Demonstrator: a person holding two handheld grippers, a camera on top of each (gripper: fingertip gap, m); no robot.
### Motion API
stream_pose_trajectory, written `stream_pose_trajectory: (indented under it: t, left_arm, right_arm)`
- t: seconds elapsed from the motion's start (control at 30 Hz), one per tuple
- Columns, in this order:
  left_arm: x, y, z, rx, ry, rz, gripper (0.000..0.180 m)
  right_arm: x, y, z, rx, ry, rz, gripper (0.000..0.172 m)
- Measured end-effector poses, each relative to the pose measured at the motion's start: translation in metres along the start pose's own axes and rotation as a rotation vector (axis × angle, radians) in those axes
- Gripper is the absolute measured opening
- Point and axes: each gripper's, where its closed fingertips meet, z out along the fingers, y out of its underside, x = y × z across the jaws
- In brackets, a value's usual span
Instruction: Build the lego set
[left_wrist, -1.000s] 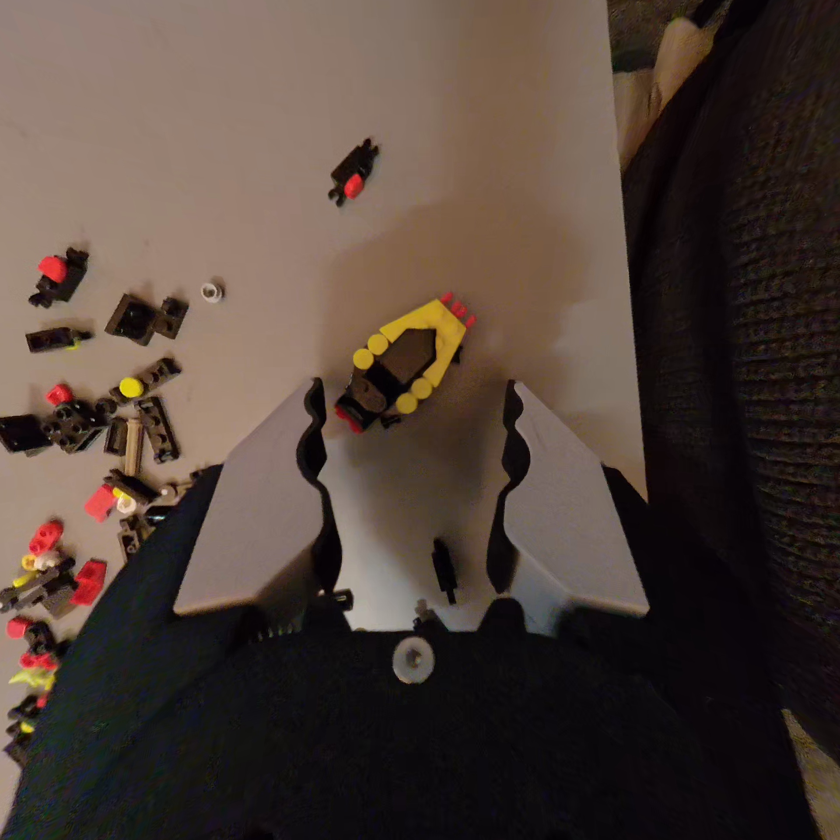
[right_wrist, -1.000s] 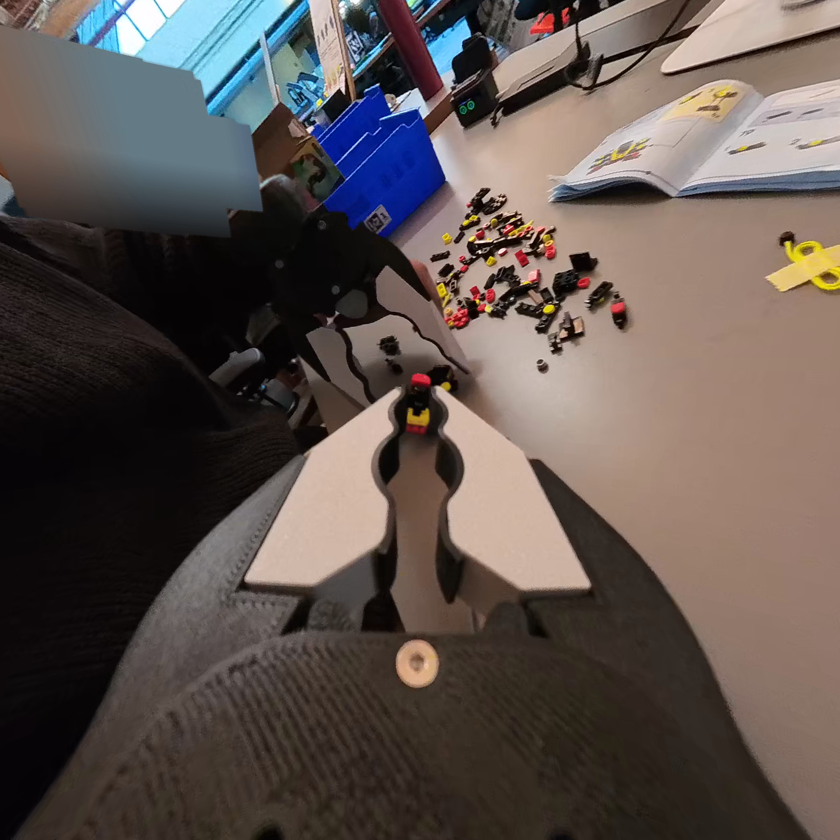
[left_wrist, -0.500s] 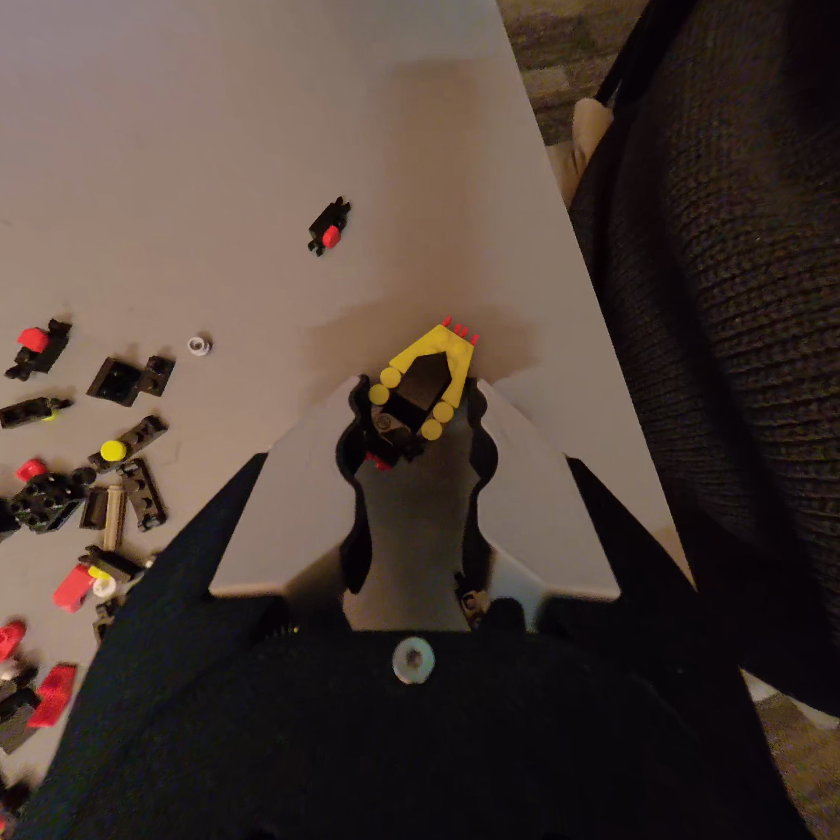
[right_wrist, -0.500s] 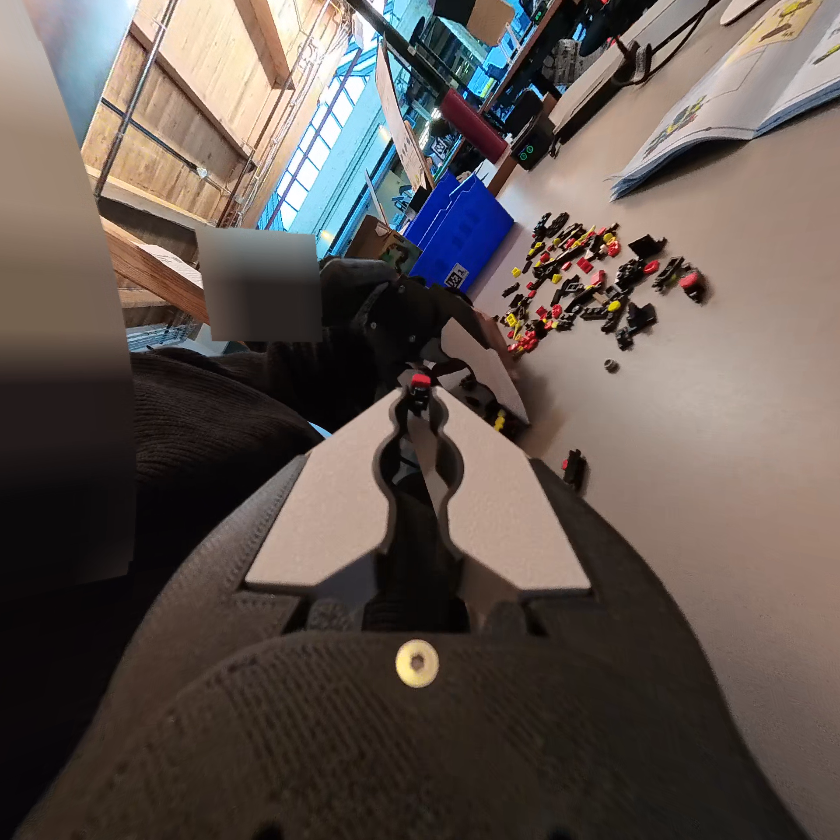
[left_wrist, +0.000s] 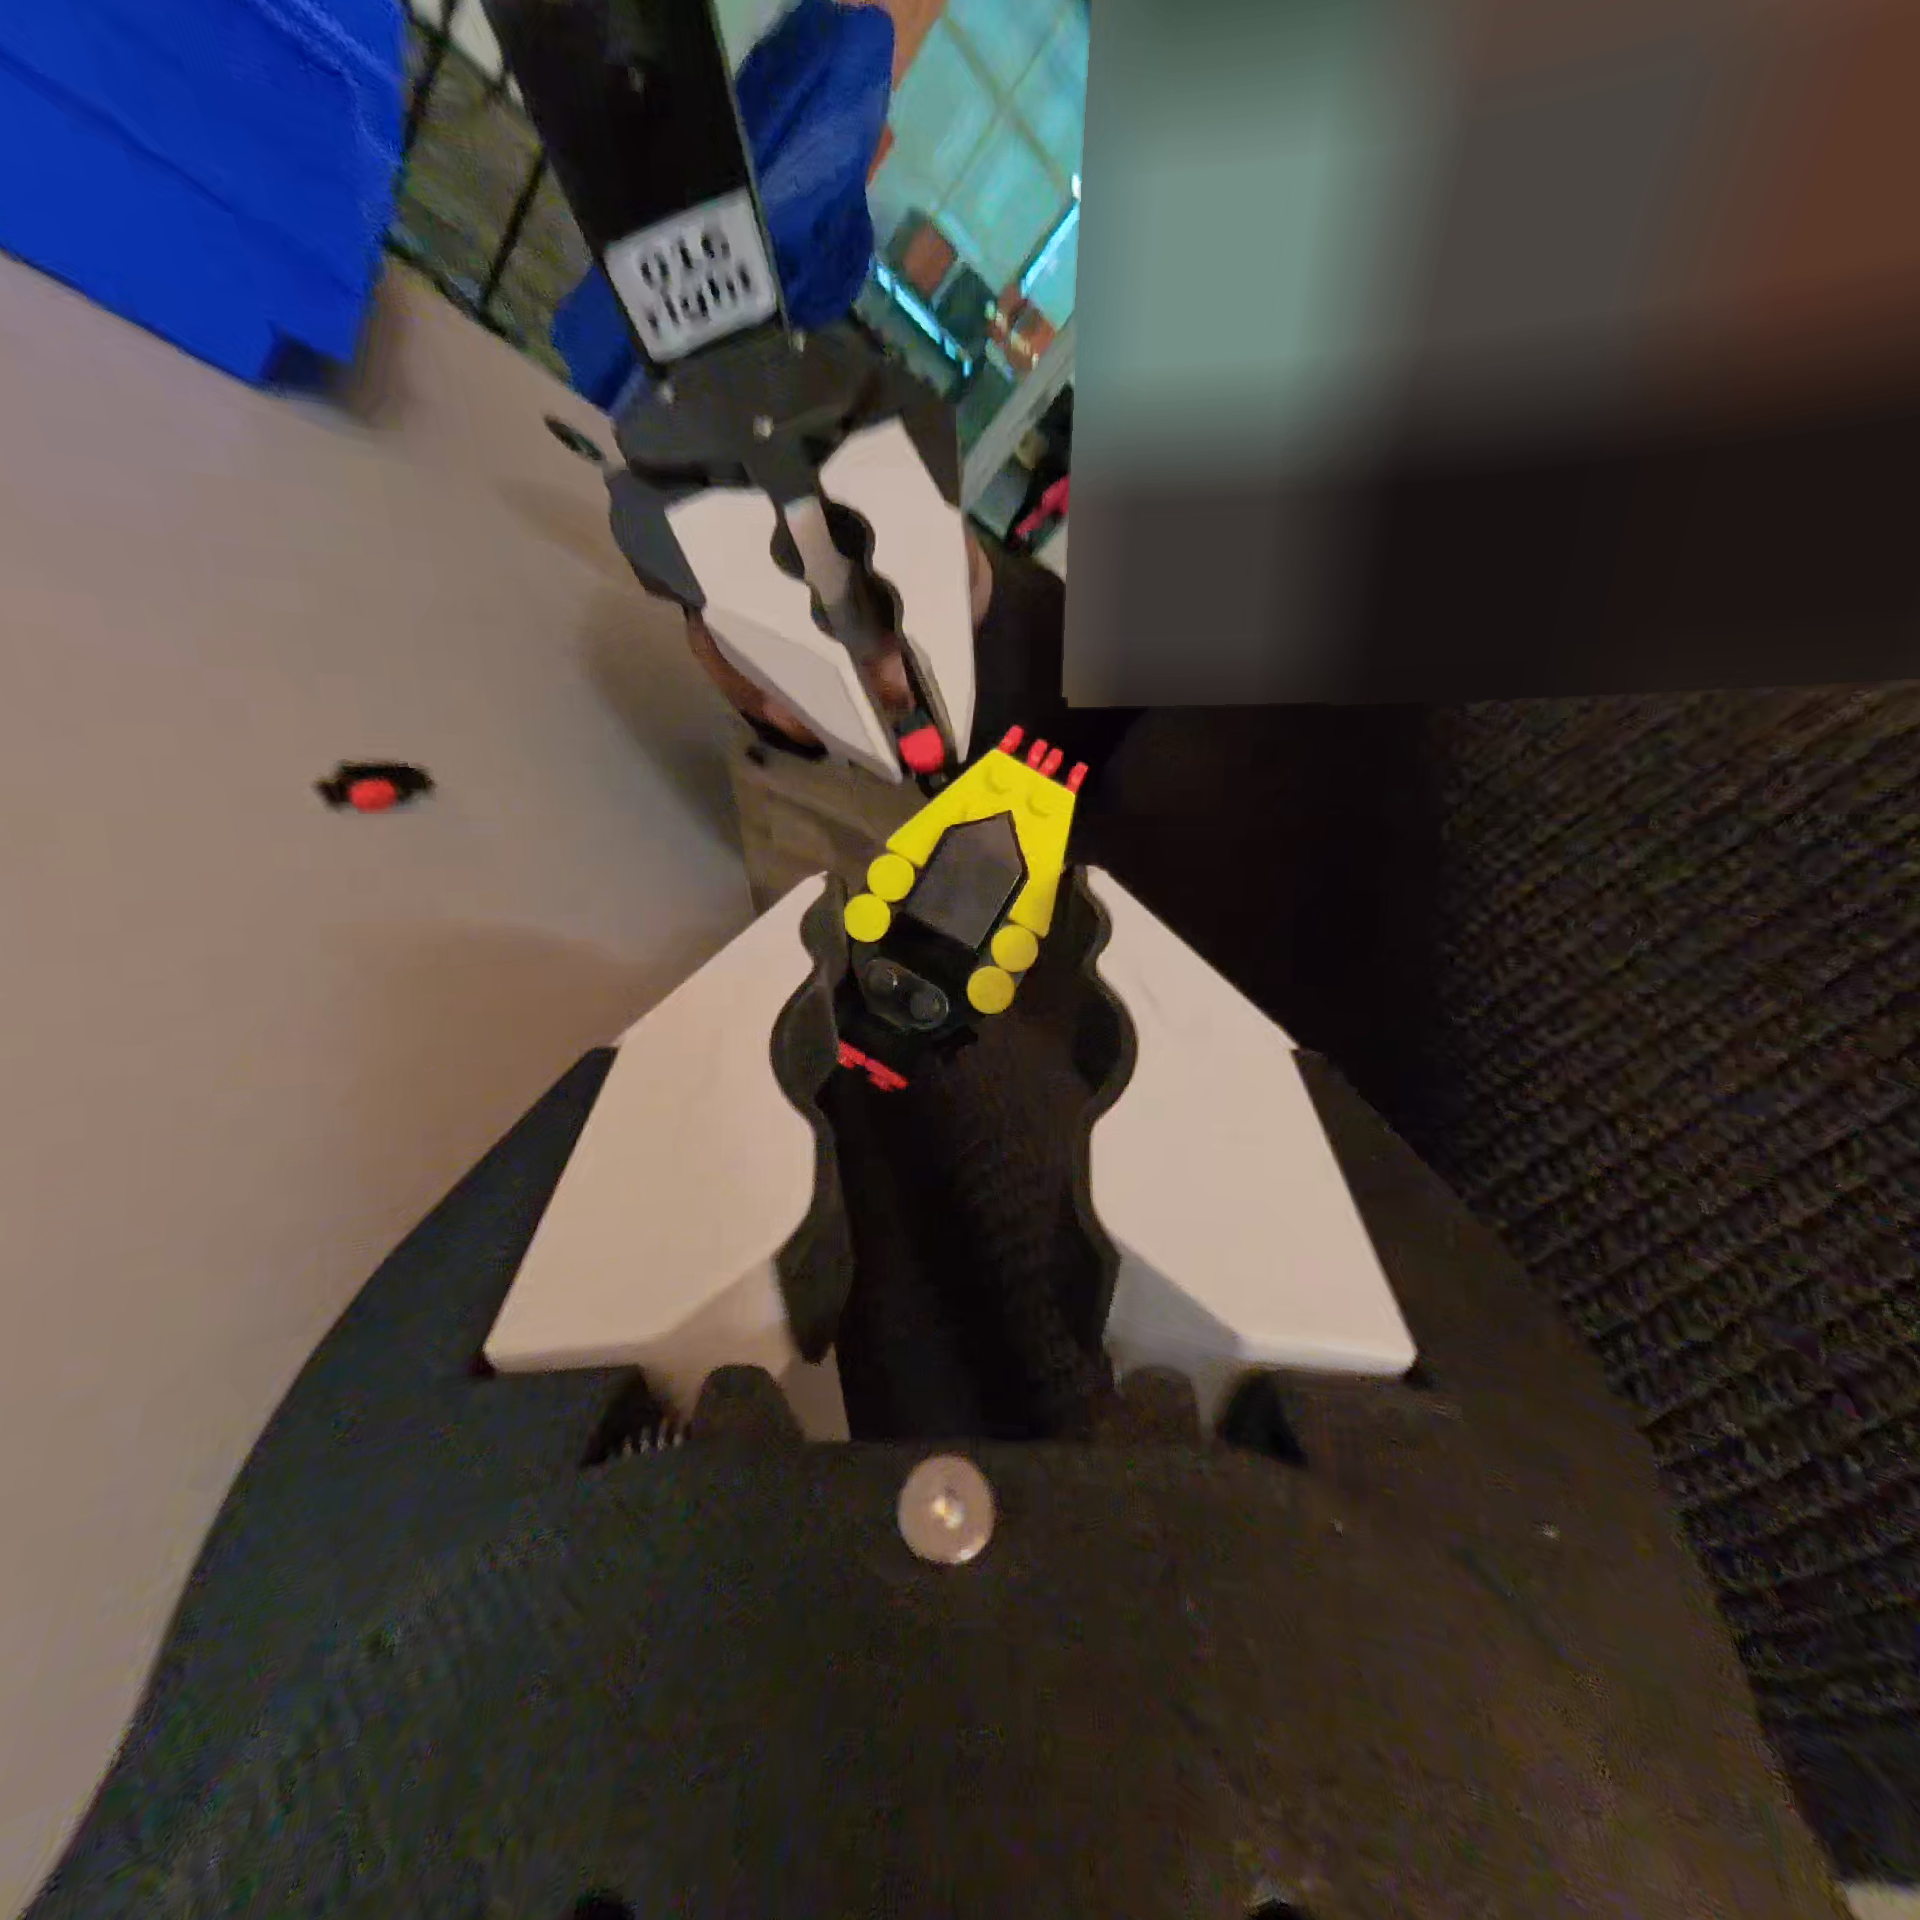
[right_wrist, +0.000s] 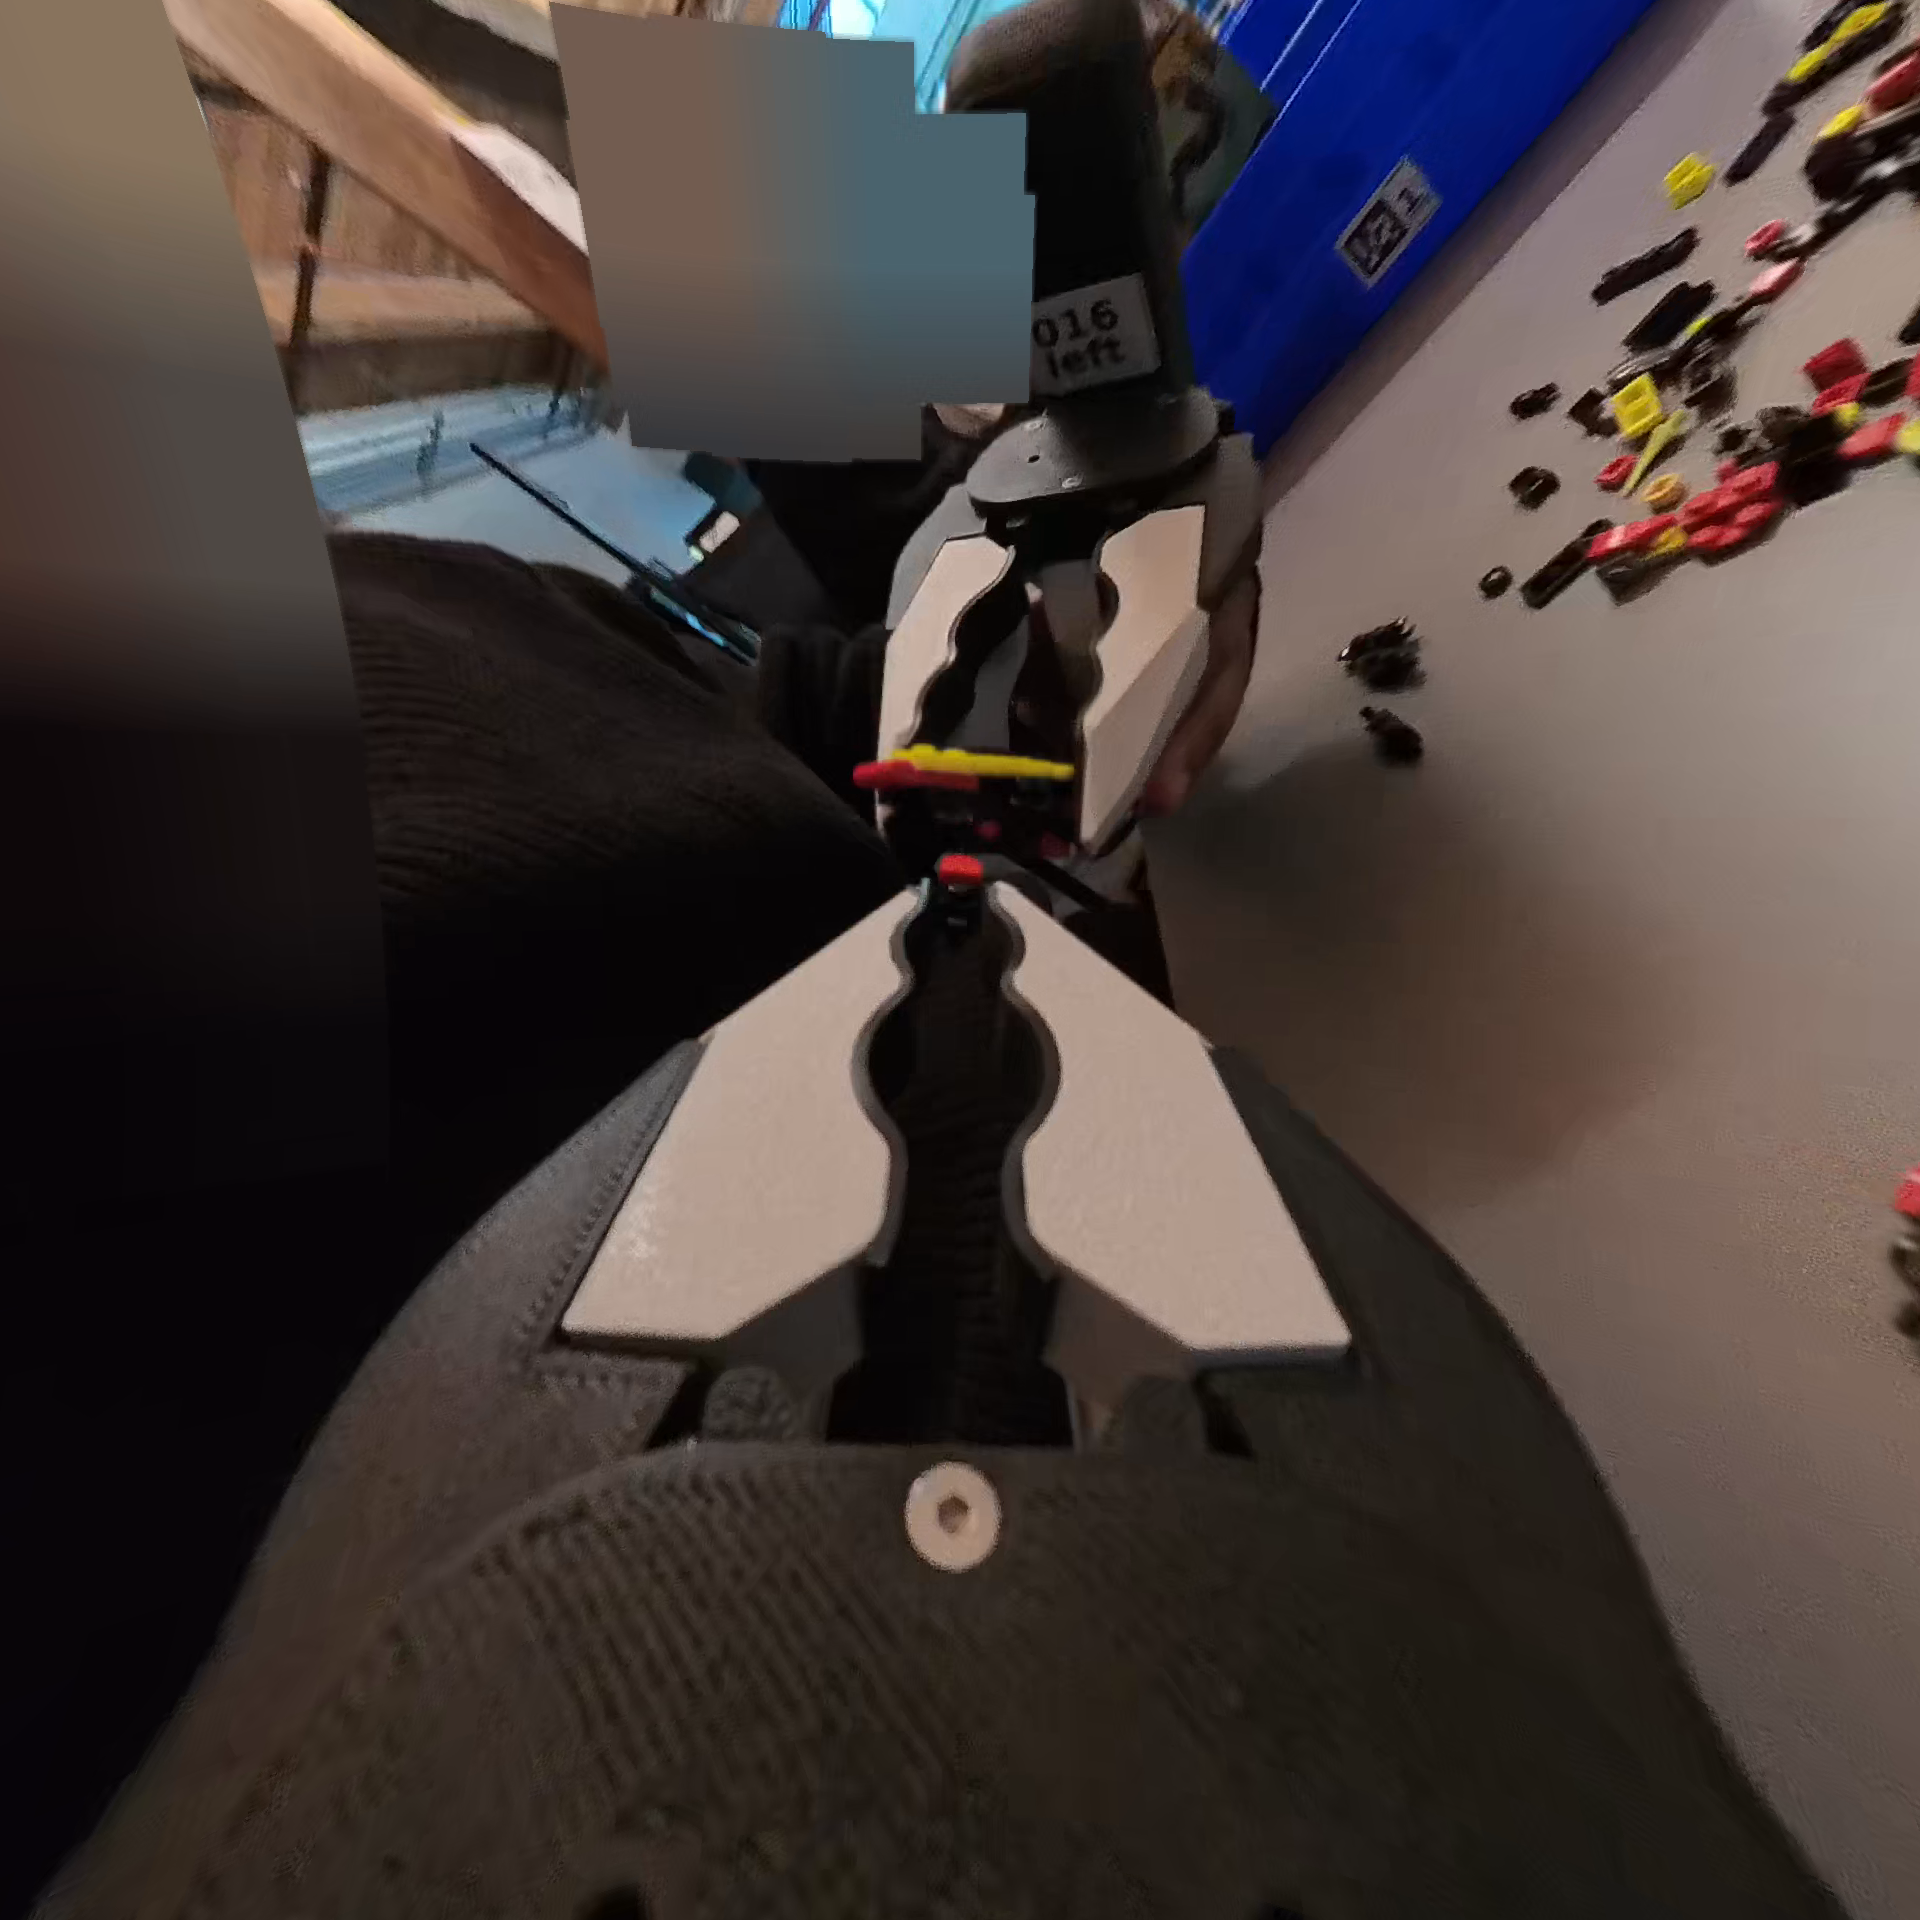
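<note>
A grey table (right_wrist: 1558, 935) fills the near ground, its edge by a dark knitted sleeve (left_wrist: 1662, 1143). Blue bins (right_wrist: 1382, 156) stand at its far side. Behind, a slanting wooden beam (right_wrist: 416, 177) crosses above what may be a bluish window (left_wrist: 966, 208), blurred. Lighting is dim and warm near the table.

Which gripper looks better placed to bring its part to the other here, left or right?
Right, probably. The right gripper pinches a small red-topped piece by its tips, just short of the yellow-and-black model that the left gripper grips off the table.
</note>
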Motion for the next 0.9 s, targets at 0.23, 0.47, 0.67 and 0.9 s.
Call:
stream_pose_trajectory:
  t: [0.23, 0.47, 0.67, 0.9]
  left_arm:
    - [0.011, 0.015, 0.003, -0.073, 0.083, -0.017, 0.041]
    - [0.010, 0.017, 0.001, -0.076, 0.101, -0.038, 0.040]
    - [0.009, 0.020, 0.004, -0.096, 0.083, -0.004, 0.040]
    - [0.003, 0.026, 0.007, -0.138, 0.054, 0.007, 0.039]
  right_arm:
    - [-0.006, 0.014, 0.011, -0.101, -0.009, -0.085, 0.006]
    - [-0.007, 0.010, 0.011, -0.068, -0.036, -0.063, 0.006]
    - [-0.007, 0.012, 0.012, -0.082, -0.030, -0.067, 0.006]
    - [0.000, 0.017, 0.010, -0.117, 0.022, -0.093, 0.006]
